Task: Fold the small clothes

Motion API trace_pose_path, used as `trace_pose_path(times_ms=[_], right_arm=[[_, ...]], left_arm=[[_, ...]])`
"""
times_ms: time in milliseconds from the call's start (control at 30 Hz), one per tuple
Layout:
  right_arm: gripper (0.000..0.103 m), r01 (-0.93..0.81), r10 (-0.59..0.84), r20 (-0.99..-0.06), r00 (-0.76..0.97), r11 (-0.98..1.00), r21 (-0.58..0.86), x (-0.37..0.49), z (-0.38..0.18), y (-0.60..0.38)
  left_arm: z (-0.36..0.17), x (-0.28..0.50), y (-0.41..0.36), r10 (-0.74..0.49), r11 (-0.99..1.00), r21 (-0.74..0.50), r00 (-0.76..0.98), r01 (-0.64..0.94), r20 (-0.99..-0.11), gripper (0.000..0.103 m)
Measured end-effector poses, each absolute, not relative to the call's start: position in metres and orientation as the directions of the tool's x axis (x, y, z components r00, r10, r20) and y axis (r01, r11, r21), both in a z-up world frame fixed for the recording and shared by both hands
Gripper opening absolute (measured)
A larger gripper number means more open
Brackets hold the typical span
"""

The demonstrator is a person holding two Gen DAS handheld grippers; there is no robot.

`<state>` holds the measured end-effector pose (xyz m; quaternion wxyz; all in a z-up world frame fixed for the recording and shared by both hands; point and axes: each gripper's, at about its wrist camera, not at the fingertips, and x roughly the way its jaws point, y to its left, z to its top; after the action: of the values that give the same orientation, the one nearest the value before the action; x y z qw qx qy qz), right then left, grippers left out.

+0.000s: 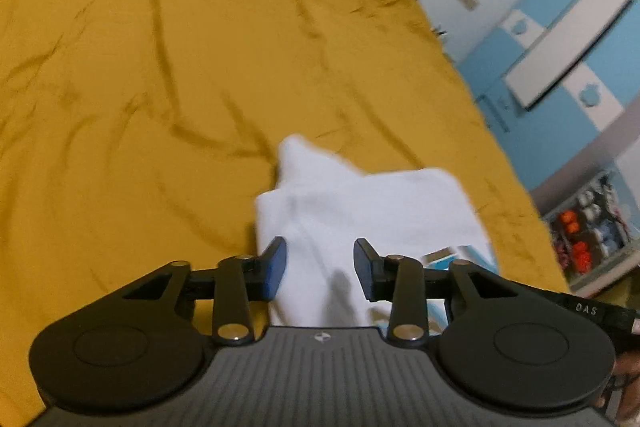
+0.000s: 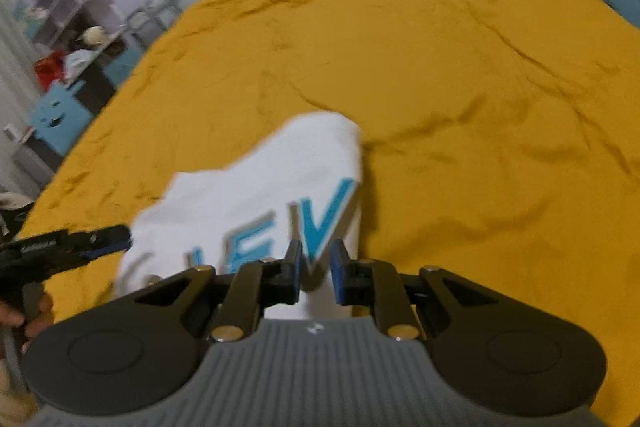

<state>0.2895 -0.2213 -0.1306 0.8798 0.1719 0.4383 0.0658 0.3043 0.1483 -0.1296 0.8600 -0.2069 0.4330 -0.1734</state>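
Both grippers hang over a wrinkled yellow sheet [image 1: 160, 67] spread across the bed; on it lies a white shirt [image 2: 256, 195] with blue letters [image 2: 320, 223], bunched and partly folded; the left gripper [image 1: 320, 263] stands wide open above the shirt, cloth showing between its fingers, contact unclear; the right gripper [image 2: 316, 269] is narrowly parted over the lettering, gripping nothing; shelves [image 1: 588, 227] beside the bed hold small orange and white items, too blurred to name.

Your small white garment [image 2: 256, 195] with blue lettering lies crumpled, partly folded, on the mustard-yellow bed cover, one corner peaked upward.
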Motion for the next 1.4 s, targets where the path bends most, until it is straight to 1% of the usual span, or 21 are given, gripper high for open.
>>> trace_pose_path(times_ms=[33, 67, 133, 233, 333, 400, 467, 633, 767, 867, 967, 1100, 1267, 1400], right_arm=[[0.015, 0.059, 0.258, -0.759, 0.597, 0.930, 0.363, 0.290, -0.136, -0.222], [0.016, 0.084, 0.266, -0.762, 0.591, 0.919, 0.385, 0.291, -0.140, -0.223], [0.016, 0.086, 0.269, -0.751, 0.604, 0.914, 0.397, 0.286, -0.135, -0.223], [0.016, 0.043, 0.243, -0.741, 0.626, 0.938, 0.343, 0.273, -0.115, -0.217], [0.016, 0.011, 0.241, -0.715, 0.656, 0.944, 0.329, 0.246, -0.100, -0.214], [0.016, -0.012, 0.245, -0.700, 0.671, 0.948, 0.319, 0.231, -0.091, -0.209], [0.016, -0.050, 0.239, -0.694, 0.679, 0.958, 0.281, 0.212, -0.081, -0.198], [0.016, -0.123, 0.210, -0.701, 0.682, 0.977, 0.173, 0.169, -0.072, -0.176], [0.027, -0.140, 0.180, -0.708, 0.683, 0.984, 0.114, 0.143, -0.080, -0.162], [0.027, -0.147, 0.161, -0.698, 0.698, 0.986, 0.081, 0.130, -0.092, -0.152], [0.027, -0.135, 0.137, -0.722, 0.678, 0.989, 0.060, 0.125, -0.109, -0.147], [0.028, -0.130, 0.131, -0.734, 0.667, 0.990, 0.058, 0.120, -0.130, -0.145], [0.028, -0.143, 0.126, -0.717, 0.686, 0.989, 0.036, 0.112, -0.162, -0.143], [0.028, -0.143, 0.140, -0.723, 0.676, 0.988, 0.057, 0.116, -0.173, -0.149]], left_arm=[[-0.136, 0.306, 0.150, -0.467, 0.858, -0.503, 0.559, 0.100, -0.685, 0.033], [-0.138, 0.307, 0.151, -0.463, 0.858, -0.507, 0.556, 0.085, -0.690, 0.033], [-0.131, 0.303, 0.154, -0.466, 0.852, -0.519, 0.564, 0.077, -0.681, 0.033], [-0.114, 0.292, 0.159, -0.465, 0.851, -0.516, 0.589, 0.092, -0.661, 0.034], [-0.098, 0.272, 0.159, -0.483, 0.844, -0.519, 0.606, 0.131, -0.632, 0.036], [-0.087, 0.260, 0.146, -0.488, 0.852, -0.493, 0.609, 0.176, -0.625, 0.036], [-0.079, 0.241, 0.131, -0.501, 0.856, -0.456, 0.605, 0.242, -0.619, 0.036], [-0.073, 0.194, 0.108, -0.468, 0.884, -0.344, 0.607, 0.318, -0.642, 0.036], [-0.076, 0.161, 0.098, -0.436, 0.897, -0.256, 0.629, 0.361, -0.644, 0.036], [-0.083, 0.144, 0.101, -0.437, 0.897, -0.256, 0.646, 0.359, -0.626, 0.036], [-0.097, 0.141, 0.101, -0.411, 0.910, -0.251, 0.637, 0.330, -0.652, 0.036], [-0.116, 0.136, 0.097, -0.373, 0.922, -0.197, 0.632, 0.333, -0.679, 0.037], [-0.142, 0.135, 0.107, -0.398, 0.913, -0.222, 0.631, 0.341, -0.666, 0.039], [-0.145, 0.134, 0.110, -0.405, 0.910, -0.224, 0.634, 0.348, -0.659, 0.039]])
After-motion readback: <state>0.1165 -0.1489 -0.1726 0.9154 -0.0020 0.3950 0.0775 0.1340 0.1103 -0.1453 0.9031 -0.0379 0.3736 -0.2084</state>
